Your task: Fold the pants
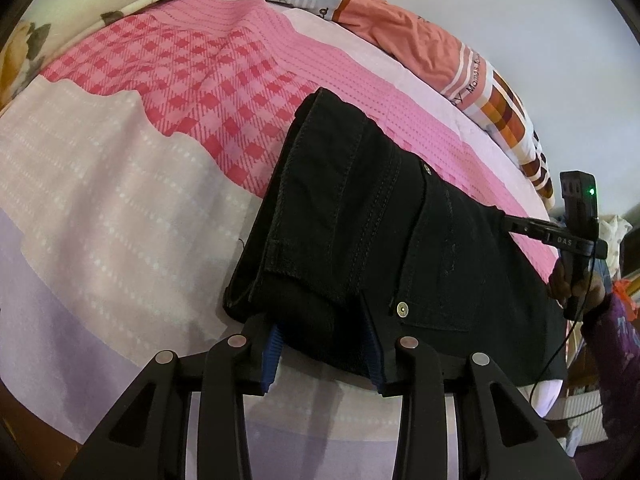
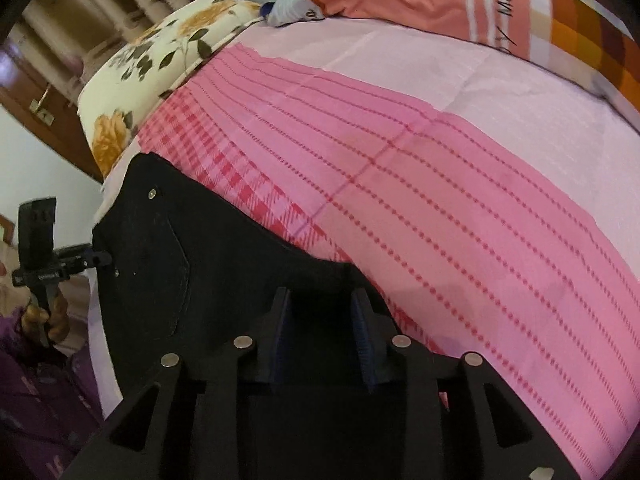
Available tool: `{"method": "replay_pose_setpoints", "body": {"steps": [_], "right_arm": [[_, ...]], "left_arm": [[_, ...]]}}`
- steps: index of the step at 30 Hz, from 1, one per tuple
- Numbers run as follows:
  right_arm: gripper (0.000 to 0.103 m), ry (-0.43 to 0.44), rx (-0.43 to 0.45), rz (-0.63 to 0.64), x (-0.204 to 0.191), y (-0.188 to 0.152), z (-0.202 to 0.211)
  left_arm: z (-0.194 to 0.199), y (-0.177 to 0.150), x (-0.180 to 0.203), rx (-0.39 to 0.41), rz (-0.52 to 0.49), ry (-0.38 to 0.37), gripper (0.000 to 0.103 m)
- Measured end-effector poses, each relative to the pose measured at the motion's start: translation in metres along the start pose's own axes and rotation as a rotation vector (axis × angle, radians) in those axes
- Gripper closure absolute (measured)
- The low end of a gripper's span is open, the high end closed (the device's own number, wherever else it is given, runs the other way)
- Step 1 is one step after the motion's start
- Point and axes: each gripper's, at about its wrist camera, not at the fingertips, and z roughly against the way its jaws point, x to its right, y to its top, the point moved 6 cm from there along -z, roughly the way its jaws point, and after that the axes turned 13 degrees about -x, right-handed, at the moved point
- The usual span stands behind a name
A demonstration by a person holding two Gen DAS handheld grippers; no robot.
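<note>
- The black pants point(image 1: 360, 232) lie folded into a thick bundle on the pink bedsheet point(image 1: 120, 184), near its front edge.
- At 6 o'clock in the left wrist view, the left gripper point(image 1: 324, 344) has its jaws apart around the bundle's near end; whether the pads press the cloth I cannot tell.
- At 3 o'clock there, the right gripper point(image 1: 508, 222) reaches the other end; in its own view, its jaws stand apart around a dark fold.
- I judge the denim heavy, soft but thick, not slippery; best held at the folded ends.
- The pillow point(image 1: 472, 80) shows cut writing, perhaps "Moms".
</note>
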Motion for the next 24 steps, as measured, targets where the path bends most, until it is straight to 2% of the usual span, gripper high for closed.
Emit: {"method": "replay_pose_setpoints", "body": {"steps": [5,6,12,15,18,19,21,24], "right_arm": [[0.085,-0.046,0.031,0.035,-0.005,0.001,0.002],[0.093,-0.052,0.048,0.025,-0.003,0.0,0.005],[0.095,-0.108,0.102,-0.019,0.006,0.005,0.002],[0.096,-0.044,0.134,-0.082,0.02,0.009,0.003],[0.096,0.181,0.15,-0.22,0.047,0.009,0.0],[0.097,0.19,0.161,-0.229,0.048,0.009,-0.001],[0.098,0.123,0.189,-0.183,0.041,0.01,-0.001],[0.096,0.092,0.226,-0.173,0.039,0.01,0.002]], "left_arm": [[0.0,0.0,0.001,0.001,-0.002,0.011,0.066],[0.0,0.0,0.001,0.0,-0.003,0.011,0.065],[-0.002,0.002,0.002,0.005,-0.01,0.021,0.063],[-0.003,0.003,0.003,0.005,-0.016,0.026,0.058],[-0.004,0.004,0.006,0.004,-0.033,0.025,0.052],[-0.004,0.004,0.008,0.006,-0.042,0.029,0.051],[-0.005,0.003,0.009,0.01,-0.053,0.039,0.049],[-0.006,0.005,0.011,0.015,-0.048,0.041,0.044]]}}
